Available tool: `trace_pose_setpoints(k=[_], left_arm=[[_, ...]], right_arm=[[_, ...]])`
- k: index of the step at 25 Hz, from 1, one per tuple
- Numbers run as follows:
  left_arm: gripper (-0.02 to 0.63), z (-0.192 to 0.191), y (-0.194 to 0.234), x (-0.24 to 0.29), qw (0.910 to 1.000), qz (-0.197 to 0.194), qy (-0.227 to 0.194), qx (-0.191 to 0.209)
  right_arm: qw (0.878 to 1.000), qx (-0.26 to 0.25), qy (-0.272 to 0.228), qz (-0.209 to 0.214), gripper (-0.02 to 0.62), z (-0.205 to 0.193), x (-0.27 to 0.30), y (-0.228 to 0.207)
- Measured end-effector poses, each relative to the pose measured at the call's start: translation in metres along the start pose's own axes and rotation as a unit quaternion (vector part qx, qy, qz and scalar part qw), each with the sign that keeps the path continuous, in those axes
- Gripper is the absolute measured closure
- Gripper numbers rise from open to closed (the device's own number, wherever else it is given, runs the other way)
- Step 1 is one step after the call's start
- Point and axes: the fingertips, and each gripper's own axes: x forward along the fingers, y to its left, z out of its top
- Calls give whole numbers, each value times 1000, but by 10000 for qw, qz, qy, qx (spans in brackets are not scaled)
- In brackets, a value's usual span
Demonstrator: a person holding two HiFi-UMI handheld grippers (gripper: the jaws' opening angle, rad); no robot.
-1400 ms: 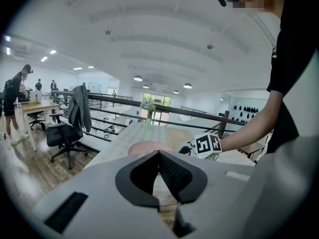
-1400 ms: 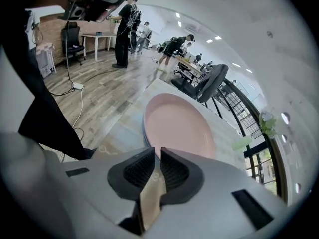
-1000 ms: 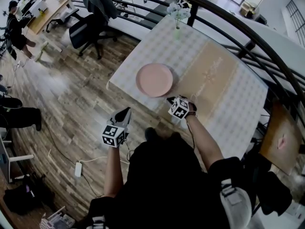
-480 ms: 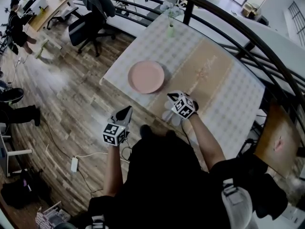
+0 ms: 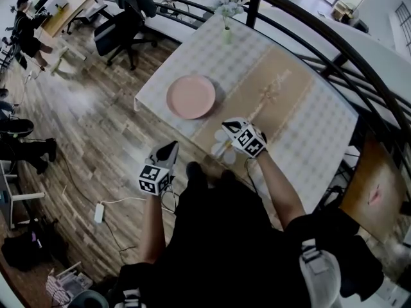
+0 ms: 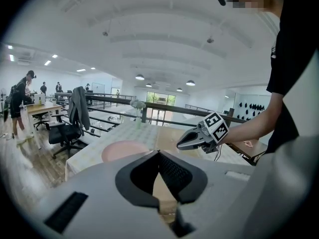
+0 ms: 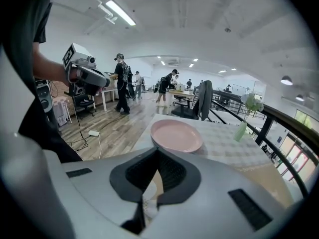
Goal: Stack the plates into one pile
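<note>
Lying on the table [image 5: 321,127], the pink plates [image 5: 191,97] are seen, apparently as one pile, ahead of the right gripper [image 6: 180,144], which is nearer. Both it and the left gripper [image 5: 171,147] are held clenched, with nothing grasped.

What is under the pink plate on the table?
The pink plate sits on a pale checked tablecloth. In the right gripper view a second pink rim seems to peek out beneath it. The plate covers anything else below it.
</note>
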Motion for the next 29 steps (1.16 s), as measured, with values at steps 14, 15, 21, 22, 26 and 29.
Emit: trace_pose_setpoints(k=[14,15,21,22,26,29], left_arm=[[606,-17,-40,14,9999,93,60,-128],[606,-18,-41,14,9998,105,50,-146],[606,-19,-46,18,9997,100,16,-223],[606,-18,-47,19,9997,94,16,-227],[606,-17,-49,21,9996,117,-32,-239],[606,-17,-47,20,9996,156,-42,-231]], right_arm=[[9985,-128,-444,298,598,6,-15,16],[9984,-143,-455,316,598,6,-17,17],[9985,-123,-435,307,600,4,-24,18],[9987,-105,-414,295,600,2,-25,17],[9991,-96,-339,253,599,-6,-28,16],[9990,-100,-351,265,599,-7,-28,18]])
